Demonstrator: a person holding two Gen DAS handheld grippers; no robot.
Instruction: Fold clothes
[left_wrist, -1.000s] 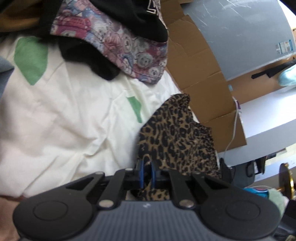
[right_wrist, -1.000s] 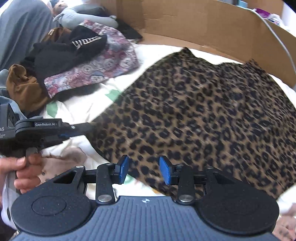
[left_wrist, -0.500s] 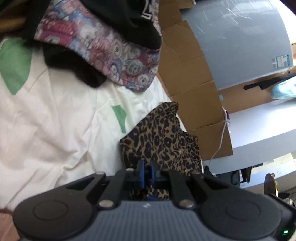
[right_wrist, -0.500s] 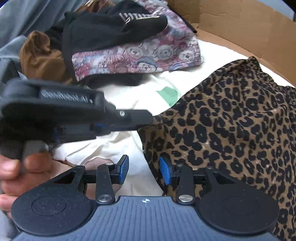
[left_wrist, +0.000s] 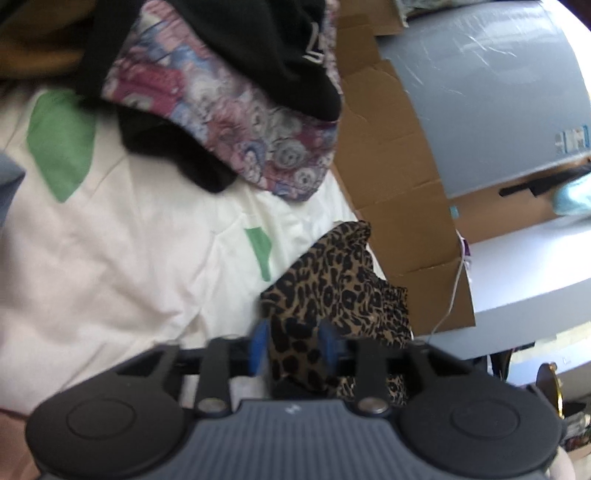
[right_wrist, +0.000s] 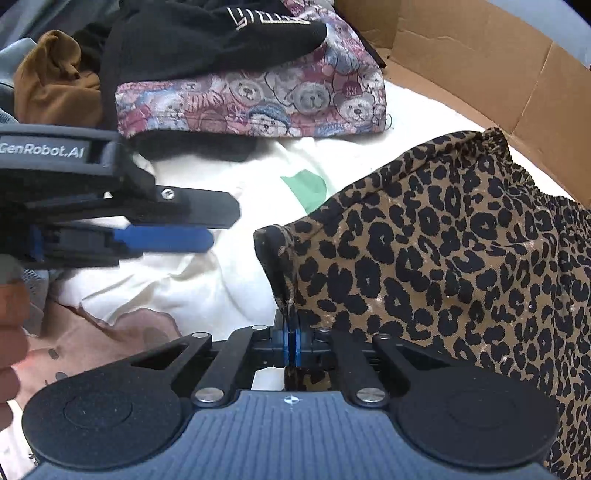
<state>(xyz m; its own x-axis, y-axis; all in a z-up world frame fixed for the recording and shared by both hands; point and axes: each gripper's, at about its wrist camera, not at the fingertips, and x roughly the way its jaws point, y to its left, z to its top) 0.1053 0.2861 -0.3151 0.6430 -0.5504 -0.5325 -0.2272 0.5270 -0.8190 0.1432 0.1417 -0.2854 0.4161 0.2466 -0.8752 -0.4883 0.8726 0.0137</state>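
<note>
leopard-print garment (right_wrist: 436, 251) spread across the white bedding (right_wrist: 207, 280), just beside the cardboard wall (right_wrist: 480, 66), near corner lifted. right gripper (right_wrist: 291, 341) pinched tight on that corner's hem, blue pads pressed together with cloth between. left gripper (left_wrist: 293, 343) parted a fair bit, leopard cloth sitting loose between the pads (left_wrist: 258, 341), not clamped. looks like a handover mid-fold, so best done by keeping the right pinch firm, lifting the edge clear before carrying it over, and lining up hems so no bunching. pile of teddy-bear print cloth (right_wrist: 258, 99) and black top (right_wrist: 207, 40) well clear behind. versus half a second ago: left was clamped shut on the leopard cloth, right stood parted; now swapped.
</note>
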